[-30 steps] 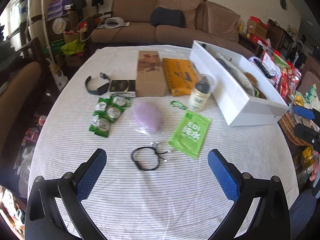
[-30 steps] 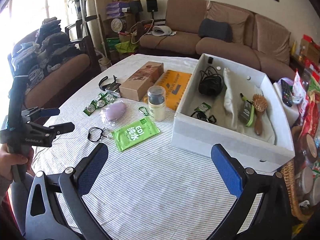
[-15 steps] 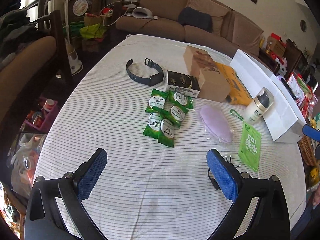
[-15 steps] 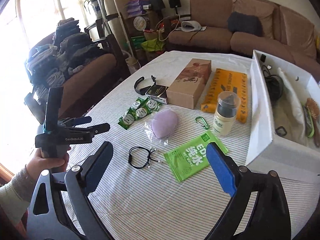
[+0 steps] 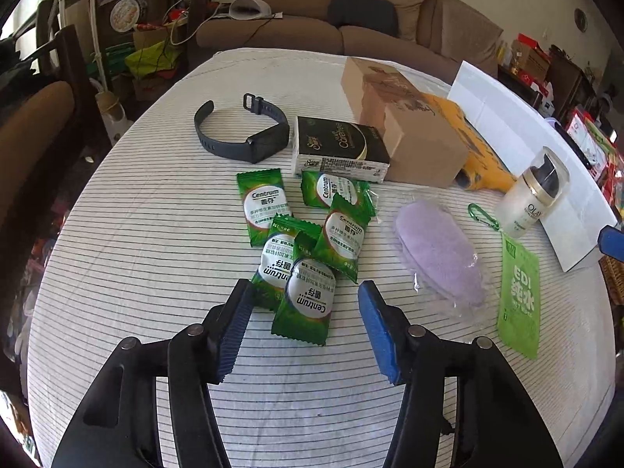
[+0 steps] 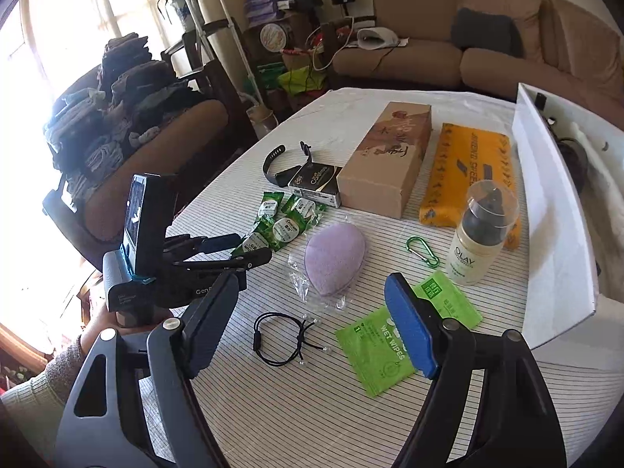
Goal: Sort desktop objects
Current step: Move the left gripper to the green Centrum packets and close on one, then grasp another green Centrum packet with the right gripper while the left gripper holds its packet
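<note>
Left tongs (image 5: pixel 304 312) are standing apart, straddling the nearest green Centrum sachet (image 5: pixel 306 304), which is lying flat on the striped tabletop (image 5: pixel 156 273), long axis pointing away. Right tongs (image 6: pixel 308 312) are gaping, empty.

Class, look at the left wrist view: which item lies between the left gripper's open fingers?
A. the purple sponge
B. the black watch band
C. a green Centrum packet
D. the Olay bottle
C: the left gripper is open, and a Centrum packet lies on the table between its fingertips; the other three items lie farther off.
</note>
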A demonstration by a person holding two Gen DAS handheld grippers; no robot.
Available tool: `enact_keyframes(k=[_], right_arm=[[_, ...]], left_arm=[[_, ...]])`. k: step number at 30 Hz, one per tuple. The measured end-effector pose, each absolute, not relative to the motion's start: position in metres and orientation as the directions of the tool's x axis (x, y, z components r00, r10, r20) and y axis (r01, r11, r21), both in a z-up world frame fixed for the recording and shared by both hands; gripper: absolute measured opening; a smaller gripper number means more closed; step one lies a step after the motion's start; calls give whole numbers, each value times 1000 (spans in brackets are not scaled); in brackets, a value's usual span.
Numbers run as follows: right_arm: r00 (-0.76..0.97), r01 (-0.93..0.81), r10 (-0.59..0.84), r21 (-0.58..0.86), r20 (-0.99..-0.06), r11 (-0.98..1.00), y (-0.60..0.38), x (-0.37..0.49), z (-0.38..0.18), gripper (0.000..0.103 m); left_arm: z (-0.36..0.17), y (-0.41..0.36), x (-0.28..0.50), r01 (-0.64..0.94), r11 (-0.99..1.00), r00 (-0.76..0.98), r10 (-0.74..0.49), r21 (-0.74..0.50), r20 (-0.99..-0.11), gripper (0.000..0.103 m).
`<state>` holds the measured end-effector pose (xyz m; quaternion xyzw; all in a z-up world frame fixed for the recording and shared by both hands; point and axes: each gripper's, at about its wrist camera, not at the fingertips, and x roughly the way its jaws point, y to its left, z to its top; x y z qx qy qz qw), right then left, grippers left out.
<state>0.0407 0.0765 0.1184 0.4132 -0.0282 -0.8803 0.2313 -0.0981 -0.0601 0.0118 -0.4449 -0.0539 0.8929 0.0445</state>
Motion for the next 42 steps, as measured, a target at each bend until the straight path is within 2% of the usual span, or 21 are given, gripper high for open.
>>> enact_keyframes(k=[1,3,4,5,6,7,11,15,21,24,26,27,32,37,39,41,42], right_arm=[[-551,383,-431,242,-715,-892,76,39,118,75],[-549,383,-432,244,-715,-891,76,36,117,75],[-549,385,-431,241,-716,-891,76,35,117,75],[-549,387,-430,239,-717,-891,74,34,117,75],[-547,390,-431,237,-718,-890,72,32,116,75],[-545,395,-432,234,-719,-888,70,31,116,75],[-539,416,-443,231,-717,-879,59,25,118,75],[-507,451,-483,258,-714,-854,42,14,119,72],[-452,488,-496,260,-742,-833,-3,-12,109,71],[-453,508,-496,243,-741,-826,-32,-20,99,62],[-463,502,-478,224,-747,-835,-50,-26,88,48],[-463,492,-469,222,-752,-842,-57,-29,81,45],[-457,449,-437,223,-775,-865,-88,-47,47,45],[-456,433,-367,158,-811,-887,-105,-55,21,45],[-471,434,-346,129,-811,-892,-106,-56,16,41],[-481,429,-338,118,-809,-895,-105,-56,16,29],[-479,431,-346,127,-807,-893,-103,-56,16,28]], left_arm=[[12,-59,-98,-28,-993,-604,105,-111,-790,52],[11,-57,-96,-20,-997,-614,66,-68,-787,34],[12,-59,-95,-21,-997,-620,72,-75,-781,24],[13,-62,-93,-21,-995,-627,89,-97,-774,20],[15,-65,-90,-20,-992,-633,106,-121,-767,11],[17,-68,-88,-17,-990,-639,121,-144,-760,8],[27,-84,-70,11,-965,-663,189,-262,-725,7],[46,-101,-48,43,-942,-706,206,-332,-677,7],[69,-138,-26,125,-944,-750,113,-307,-651,7],[71,-156,-25,160,-938,-756,83,-307,-649,7],[70,-164,-24,177,-935,-756,70,-306,-651,7],[70,-168,-25,183,-933,-757,69,-311,-650,7],[72,-181,-25,200,-921,-767,64,-334,-638,7],[70,-186,-28,202,-909,-769,82,-364,-634,7],[69,-183,-30,197,-912,-765,86,-360,-638,7],[69,-180,-31,189,-915,-763,92,-357,-640,7],[68,-178,-32,185,-916,-762,96,-357,-640,7]])
